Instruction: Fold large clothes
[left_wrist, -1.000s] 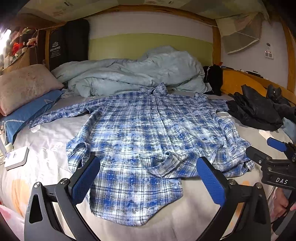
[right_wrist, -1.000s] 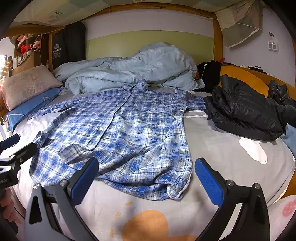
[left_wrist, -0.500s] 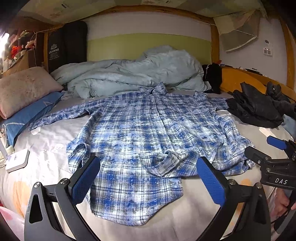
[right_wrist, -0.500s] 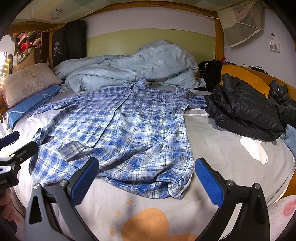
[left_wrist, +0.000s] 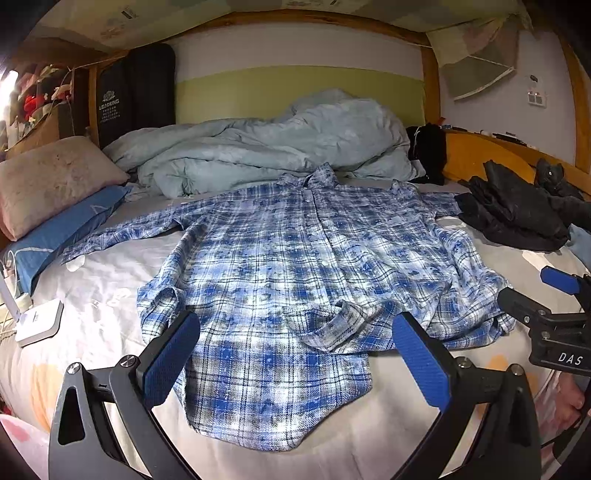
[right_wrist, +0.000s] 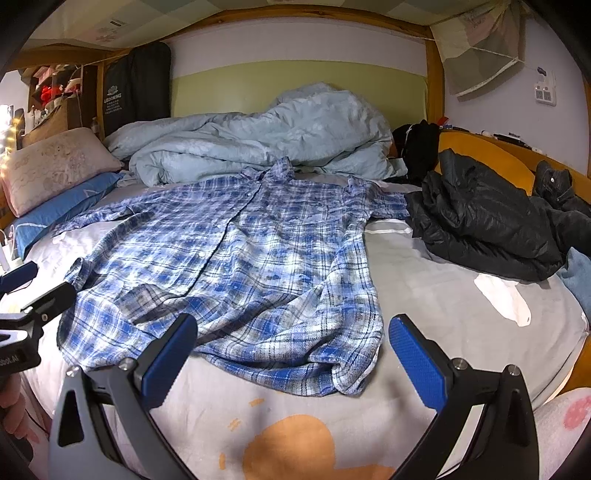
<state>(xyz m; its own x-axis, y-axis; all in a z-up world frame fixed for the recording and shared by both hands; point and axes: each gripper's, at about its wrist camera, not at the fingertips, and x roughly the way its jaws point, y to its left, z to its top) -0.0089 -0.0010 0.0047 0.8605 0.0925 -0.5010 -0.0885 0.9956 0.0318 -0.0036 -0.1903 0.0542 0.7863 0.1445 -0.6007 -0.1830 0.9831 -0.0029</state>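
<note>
A blue and white plaid shirt (left_wrist: 295, 280) (right_wrist: 236, 266) lies spread front-up on the bed, collar toward the far duvet, one sleeve stretched out to the left. Its hem is rumpled, with a fold turned over near the bottom right. My left gripper (left_wrist: 295, 354) hovers open over the hem, nothing between its blue pads. My right gripper (right_wrist: 291, 354) is open too, above the shirt's lower right corner. Each gripper shows at the edge of the other's view: the right one (left_wrist: 554, 317), the left one (right_wrist: 26, 314).
A crumpled pale blue duvet (left_wrist: 266, 147) fills the far end of the bed. A black jacket (right_wrist: 480, 221) lies at the right, pillows (left_wrist: 48, 177) and a white device (left_wrist: 37, 321) at the left. A wooden frame (right_wrist: 480, 155) borders the bed on the right.
Both grippers stay open and nearly still. The views have drifted only slightly; the shirt has not moved.
</note>
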